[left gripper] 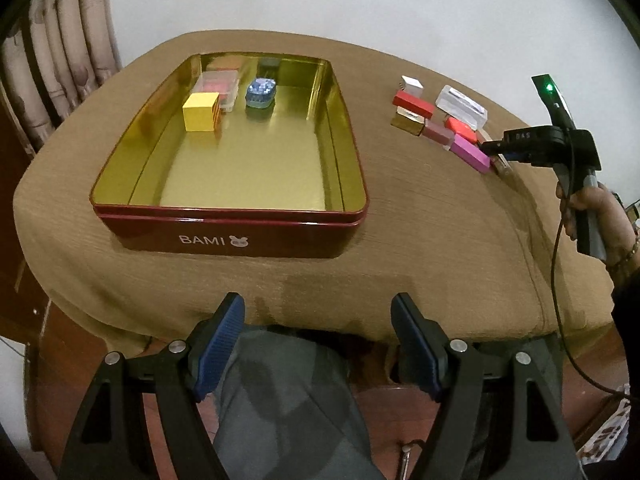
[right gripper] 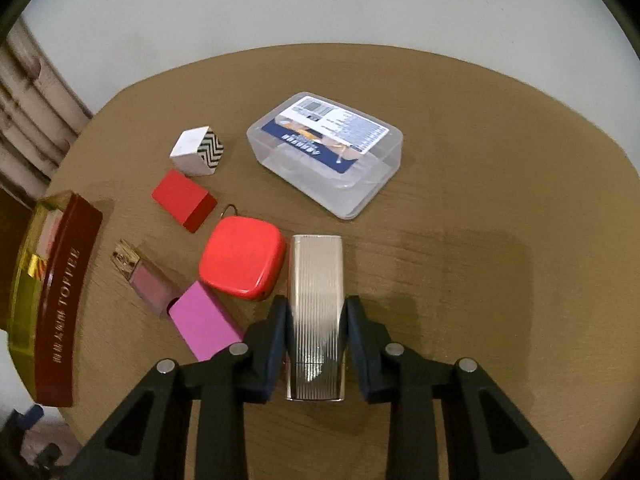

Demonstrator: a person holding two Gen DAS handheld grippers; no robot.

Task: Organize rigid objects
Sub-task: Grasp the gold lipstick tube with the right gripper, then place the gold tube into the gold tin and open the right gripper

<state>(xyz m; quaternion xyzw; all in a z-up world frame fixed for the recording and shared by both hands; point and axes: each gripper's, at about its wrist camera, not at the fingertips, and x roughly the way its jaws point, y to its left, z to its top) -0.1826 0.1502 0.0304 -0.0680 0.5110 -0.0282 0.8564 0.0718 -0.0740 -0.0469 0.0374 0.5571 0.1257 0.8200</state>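
Lying on the table (right gripper: 460,128) between my right gripper's (right gripper: 316,322) pads, the silver case (right gripper: 317,276) is clamped at its long sides, pads pressing on it. Its left edge sits just beside the red box (right gripper: 240,262), with the pink block (right gripper: 202,320) near that, while bare table spreads to its right and the clear box (right gripper: 326,152) lies beyond. Its long axis runs straight away from me along the fingers; my left gripper (left gripper: 318,344) hangs half open and empty, short of the tin (left gripper: 232,236).
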